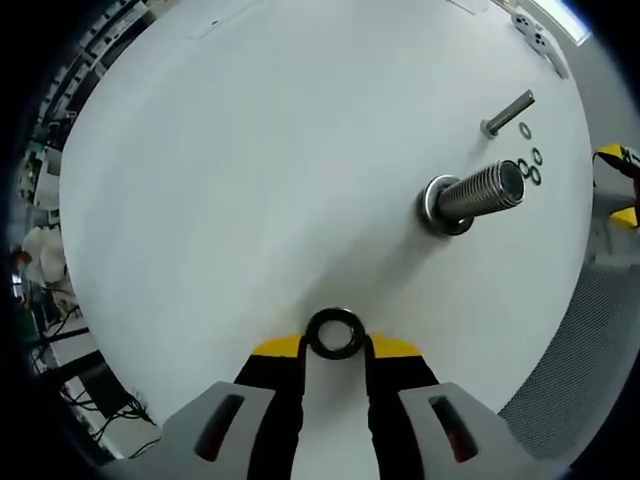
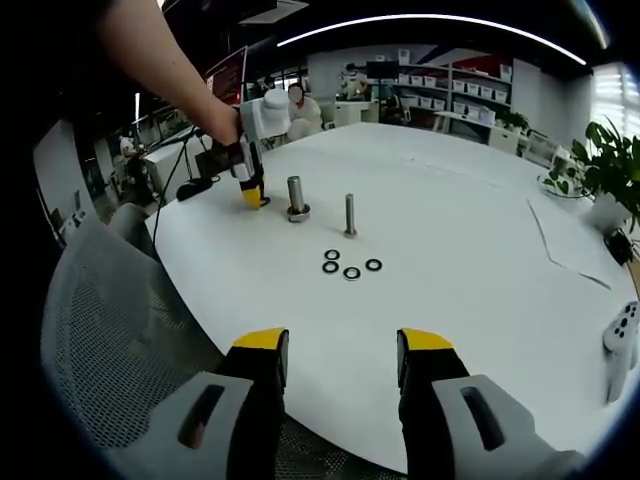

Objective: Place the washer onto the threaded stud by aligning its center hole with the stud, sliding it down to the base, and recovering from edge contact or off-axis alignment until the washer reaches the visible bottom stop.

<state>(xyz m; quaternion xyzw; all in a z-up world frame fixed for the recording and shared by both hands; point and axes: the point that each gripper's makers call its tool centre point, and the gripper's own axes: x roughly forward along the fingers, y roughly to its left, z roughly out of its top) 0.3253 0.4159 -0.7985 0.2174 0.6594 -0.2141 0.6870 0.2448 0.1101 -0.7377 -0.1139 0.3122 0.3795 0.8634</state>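
Left gripper view: the left gripper [image 1: 335,345] hangs above the white table [image 1: 250,180], its yellow-tipped jaws clenched on a dark washer [image 1: 335,333] held edge-on between the tips, the centre hole open to the camera. Up and to the right stands the thick threaded stud [image 1: 480,192] on its flanged base, well apart from the held washer; beyond it a slimmer bolt [image 1: 508,113] stands upright, with several loose washers [image 1: 530,165] lying flat beside the two. At the far right edge the tips of the right gripper [image 1: 617,185] enter, above a grey mesh chair back [image 1: 575,350]. Right gripper view: at left, a person's arm reaches down to the left gripper [image 2: 252,195], poised just beside the threaded stud [image 2: 296,197]; the slim bolt [image 2: 350,215] stands to its right, and four loose washers [image 2: 350,265] lie nearer the camera. At bottom the right gripper [image 2: 342,362] stands released, jaws parted with nothing between them, over the table edge
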